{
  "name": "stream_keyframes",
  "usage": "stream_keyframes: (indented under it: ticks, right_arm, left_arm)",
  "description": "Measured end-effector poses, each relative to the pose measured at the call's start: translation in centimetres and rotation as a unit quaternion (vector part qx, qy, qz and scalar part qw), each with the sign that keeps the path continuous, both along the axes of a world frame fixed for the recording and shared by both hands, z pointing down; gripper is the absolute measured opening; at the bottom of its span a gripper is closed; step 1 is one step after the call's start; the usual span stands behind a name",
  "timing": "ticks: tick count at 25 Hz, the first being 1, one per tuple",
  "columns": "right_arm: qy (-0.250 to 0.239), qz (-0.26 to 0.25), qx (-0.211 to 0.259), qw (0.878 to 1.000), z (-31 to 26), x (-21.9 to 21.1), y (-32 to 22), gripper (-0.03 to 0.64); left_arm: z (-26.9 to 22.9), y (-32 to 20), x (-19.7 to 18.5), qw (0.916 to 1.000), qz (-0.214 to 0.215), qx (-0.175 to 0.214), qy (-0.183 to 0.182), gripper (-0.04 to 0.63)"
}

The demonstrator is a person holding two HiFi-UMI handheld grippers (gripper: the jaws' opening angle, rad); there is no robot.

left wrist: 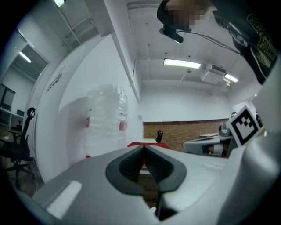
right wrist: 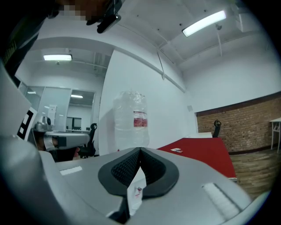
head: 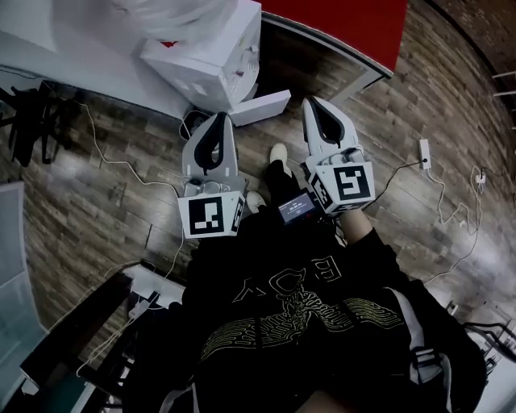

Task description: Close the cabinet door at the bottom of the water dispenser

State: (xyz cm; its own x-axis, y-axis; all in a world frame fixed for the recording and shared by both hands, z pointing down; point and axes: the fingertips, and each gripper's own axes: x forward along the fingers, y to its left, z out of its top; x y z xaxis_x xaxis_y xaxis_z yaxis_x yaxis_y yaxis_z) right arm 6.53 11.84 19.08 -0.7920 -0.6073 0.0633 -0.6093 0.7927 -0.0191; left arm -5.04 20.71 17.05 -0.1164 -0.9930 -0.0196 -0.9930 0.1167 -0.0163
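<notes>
Cabinet door [head: 260, 106] stands swung out from the foot of the white water dispenser [head: 201, 58], at the far side of the scene and left of centre, its free edge pointing right and hanging above the wooden floor [head: 89, 218]. A clear water bottle [right wrist: 131, 121] sits on top of the dispenser. To the far right of the dispenser is a red table [head: 343, 24]. The person, in a black printed top [head: 306, 323], fills the near part of the head view, and one white shoe [head: 279, 153] shows on the floor just near of the door. The left gripper [head: 219, 118] and the right gripper [head: 315, 102] are held level side by side, both pointing toward the dispenser; the door's free edge lies between their tips in the head view. Both are clenched, jaw tips together with nothing between them. A white cable [head: 121, 164] trails over the floor on the left, and a small power strip [head: 423, 152] lies on the right.
</notes>
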Motion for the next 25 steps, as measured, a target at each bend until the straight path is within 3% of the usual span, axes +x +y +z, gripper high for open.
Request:
stream_keyframes:
  ticks: [4,9,13,16,21,25]
  right_arm:
    - [-0.04,-0.012,-0.028,0.999,0.8,-1.5,-4.0,-0.002]
    - [-0.088,-0.022,-0.105,0.99,4.1,-3.1,-9.2,-0.002]
    - [-0.069,-0.002,-0.142,0.988,8.4,-4.9,-12.3,-0.002]
    - [-0.045,-0.002,-0.168,0.985,12.2,-5.1,-13.0,0.007]
    - [-0.015,0.006,-0.193,0.981,20.3,-6.2,-15.6,0.017]
    - [-0.021,0.036,-0.273,0.961,28.8,-6.3,-17.0,0.089]
  left_arm:
    - [2.1,-5.0,-1.1,0.9998,0.013,-0.014,-0.002,0.006]
    - [5.1,-11.3,-2.7,0.9981,0.018,-0.059,0.006,0.006]
    - [6.9,-14.3,-3.8,0.9969,0.03,-0.072,0.002,0.006]
    - [9.6,-14.2,-2.8,0.9934,0.062,-0.097,0.004,0.006]
    - [17.4,-16.7,-3.8,0.9892,0.08,-0.122,-0.008,0.006]
    - [24.8,-17.1,-3.8,0.9788,0.098,-0.18,-0.002,0.006]
